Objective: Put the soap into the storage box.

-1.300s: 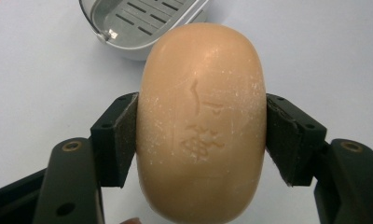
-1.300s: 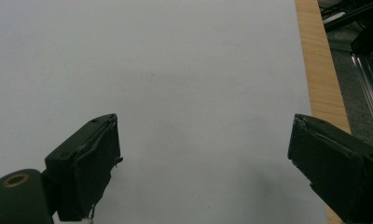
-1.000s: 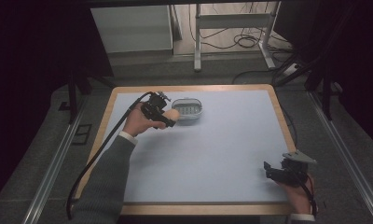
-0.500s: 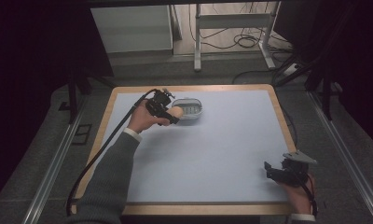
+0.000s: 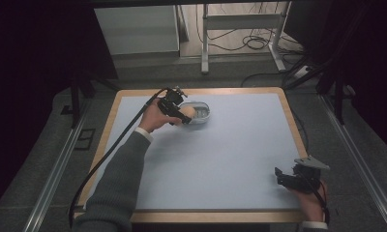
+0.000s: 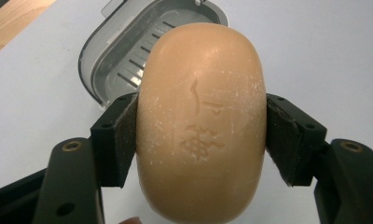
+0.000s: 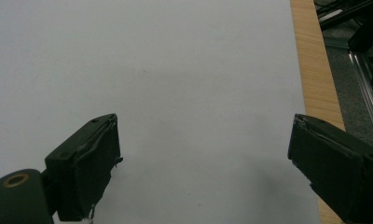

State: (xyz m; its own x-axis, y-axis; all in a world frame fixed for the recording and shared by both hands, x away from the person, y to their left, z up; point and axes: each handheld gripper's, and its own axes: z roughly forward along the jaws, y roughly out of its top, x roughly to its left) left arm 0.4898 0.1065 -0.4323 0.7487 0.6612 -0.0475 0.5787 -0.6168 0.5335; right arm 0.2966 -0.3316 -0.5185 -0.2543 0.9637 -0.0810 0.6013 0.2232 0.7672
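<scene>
My left gripper [image 5: 183, 114] is shut on a tan oval bar of soap [image 6: 201, 116], its two black pads pressed on the bar's sides. The soap [image 5: 186, 113] hangs just at the near left rim of a grey soap dish [image 5: 201, 112] that sits on the pale mat at the table's far side. In the left gripper view the ribbed dish [image 6: 128, 60] lies beyond and slightly left of the bar. My right gripper [image 5: 280, 175] rests near the front right corner, open, with bare mat between its fingers [image 7: 89, 163].
A wooden border [image 5: 288, 121] frames the pale blue mat [image 5: 230, 154]. The left gripper's black cable [image 5: 109, 154] trails over the left side of the table. Metal rails run along both sides of the table, and stand legs with cables are on the floor behind.
The left gripper has carried the soap a little forward and right, closer over the dish's rim. The right gripper has stayed put.
</scene>
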